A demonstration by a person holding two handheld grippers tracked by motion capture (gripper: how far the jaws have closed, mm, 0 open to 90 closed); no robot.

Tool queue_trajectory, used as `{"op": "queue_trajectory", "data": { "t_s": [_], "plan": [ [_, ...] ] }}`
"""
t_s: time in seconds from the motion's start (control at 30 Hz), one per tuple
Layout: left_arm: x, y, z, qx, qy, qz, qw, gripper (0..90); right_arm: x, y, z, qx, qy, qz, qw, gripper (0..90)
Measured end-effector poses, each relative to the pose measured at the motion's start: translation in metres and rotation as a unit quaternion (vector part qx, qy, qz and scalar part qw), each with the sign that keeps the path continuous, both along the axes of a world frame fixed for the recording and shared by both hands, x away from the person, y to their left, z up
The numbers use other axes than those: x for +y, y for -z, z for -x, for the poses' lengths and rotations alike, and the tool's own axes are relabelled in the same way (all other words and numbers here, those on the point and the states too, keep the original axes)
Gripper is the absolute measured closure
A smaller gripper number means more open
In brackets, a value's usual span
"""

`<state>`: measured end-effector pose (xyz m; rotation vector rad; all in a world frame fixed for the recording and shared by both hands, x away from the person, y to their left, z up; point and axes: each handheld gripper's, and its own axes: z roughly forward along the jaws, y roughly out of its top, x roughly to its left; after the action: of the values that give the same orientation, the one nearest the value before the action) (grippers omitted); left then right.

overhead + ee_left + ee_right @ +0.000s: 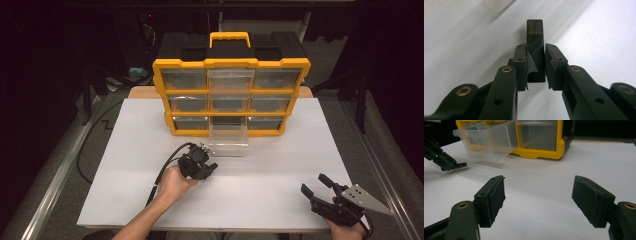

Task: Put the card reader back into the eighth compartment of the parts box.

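My left gripper [209, 169] hovers over the white table in front of the pulled-out clear drawer [228, 139]. In the left gripper view its jaws [536, 50] are shut on a small dark rectangular block [535, 28], whose end sticks out past the pads. The right gripper view shows that gripper [445, 161] at the left edge, with the block's tip [461, 165] pointing toward the drawer [486, 141]. My right gripper [316, 184] rests near the front right of the table, open [539, 197] and holding nothing.
A yellow and black organizer [230, 62] with several clear drawers stands at the back centre of the white table [125, 165]; its bottom middle drawer is drawn out and slopes down to the tabletop. A black cable [167, 167] trails from the left gripper.
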<state>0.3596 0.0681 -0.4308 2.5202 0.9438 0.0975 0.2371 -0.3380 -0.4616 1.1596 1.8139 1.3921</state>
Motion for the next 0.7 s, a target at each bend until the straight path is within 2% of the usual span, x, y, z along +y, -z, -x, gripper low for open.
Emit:
{"op": "queue_trajectory", "data": {
  "t_s": [0.27,0.7],
  "plan": [
    [0.003,-0.009,0.008,-0.004,0.010,0.012,0.9999,72.7,0.000,0.000,0.000,0.002,-0.002,0.001,1.0000,26.8],
    [0.007,-0.018,0.010,-0.009,0.015,0.026,0.9995,72.7,0.000,0.000,-0.001,0.003,-0.001,0.003,1.0000,26.8]
  ]
}}
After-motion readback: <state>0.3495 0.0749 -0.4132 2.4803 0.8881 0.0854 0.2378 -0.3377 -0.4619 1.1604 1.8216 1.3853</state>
